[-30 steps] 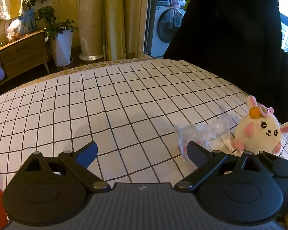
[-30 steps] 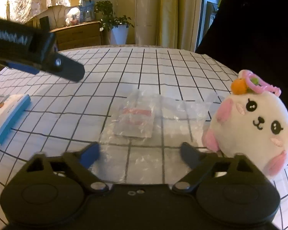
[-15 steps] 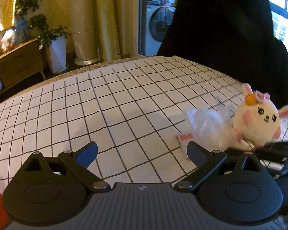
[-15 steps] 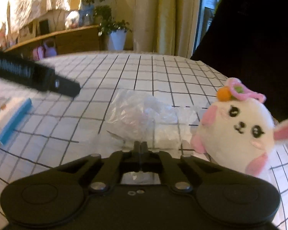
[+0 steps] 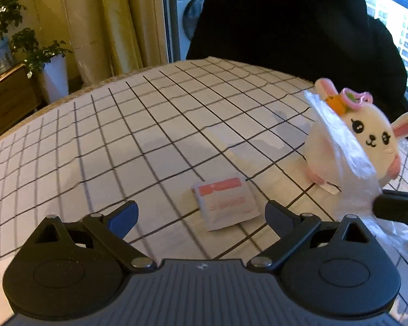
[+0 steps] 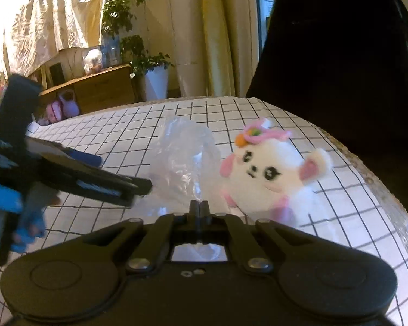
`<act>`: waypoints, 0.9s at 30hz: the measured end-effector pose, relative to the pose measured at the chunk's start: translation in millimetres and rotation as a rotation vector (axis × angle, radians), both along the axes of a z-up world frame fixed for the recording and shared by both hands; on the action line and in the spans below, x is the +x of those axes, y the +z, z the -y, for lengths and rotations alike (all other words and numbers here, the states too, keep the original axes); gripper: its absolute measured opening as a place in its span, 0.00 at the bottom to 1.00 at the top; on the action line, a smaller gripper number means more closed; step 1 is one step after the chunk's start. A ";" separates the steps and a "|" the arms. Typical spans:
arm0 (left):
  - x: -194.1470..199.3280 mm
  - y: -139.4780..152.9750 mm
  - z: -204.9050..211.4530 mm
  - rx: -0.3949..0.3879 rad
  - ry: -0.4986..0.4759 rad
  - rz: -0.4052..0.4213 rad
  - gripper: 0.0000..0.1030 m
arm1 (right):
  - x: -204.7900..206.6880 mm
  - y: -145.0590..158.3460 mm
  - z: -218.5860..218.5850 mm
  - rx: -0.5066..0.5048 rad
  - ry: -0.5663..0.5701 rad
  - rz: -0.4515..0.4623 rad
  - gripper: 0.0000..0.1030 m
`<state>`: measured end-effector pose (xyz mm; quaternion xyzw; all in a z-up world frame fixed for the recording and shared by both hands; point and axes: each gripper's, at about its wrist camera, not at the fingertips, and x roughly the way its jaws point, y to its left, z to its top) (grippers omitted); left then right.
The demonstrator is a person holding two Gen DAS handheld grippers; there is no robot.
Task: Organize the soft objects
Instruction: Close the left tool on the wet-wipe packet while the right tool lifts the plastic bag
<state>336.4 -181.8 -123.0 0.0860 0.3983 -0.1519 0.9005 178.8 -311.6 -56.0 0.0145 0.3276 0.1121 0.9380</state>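
Observation:
A white plush bunny with pink ears stands on the checked tablecloth at the right. My right gripper is shut on a clear plastic bag, which hangs raised just left of the bunny. In the left wrist view the bag drapes across the bunny's left side, and the right gripper comes in from the right edge. A small white card with red print lies flat on the cloth. My left gripper stands open with the card between its fingertips, untouched.
A person in black clothing stands behind the table's far right edge. The table edge curves close behind the bunny. A wooden sideboard and a potted plant stand far off.
My right gripper shut on the clear bag and lifted it; the red-printed card now lies bare on the cloth. My left gripper moved down and right, up to the card.

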 end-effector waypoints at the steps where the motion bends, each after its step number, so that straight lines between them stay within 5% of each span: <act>1: 1.8 -2.2 2.3 -0.002 0.007 -0.006 0.97 | 0.3 -0.9 0.6 -0.001 -0.002 -0.002 0.00; 7: 13.3 -12.9 11.1 -0.026 0.066 -0.034 0.90 | 5.8 -6.5 8.2 0.020 -0.020 -0.020 0.00; 16: 12.5 -6.0 17.5 -0.030 0.066 -0.016 0.45 | 0.0 -10.5 11.3 0.029 -0.008 -0.026 0.00; 27: 3.6 2.8 1.3 -0.060 0.088 -0.045 0.41 | -2.1 -6.7 7.2 0.026 0.003 -0.020 0.00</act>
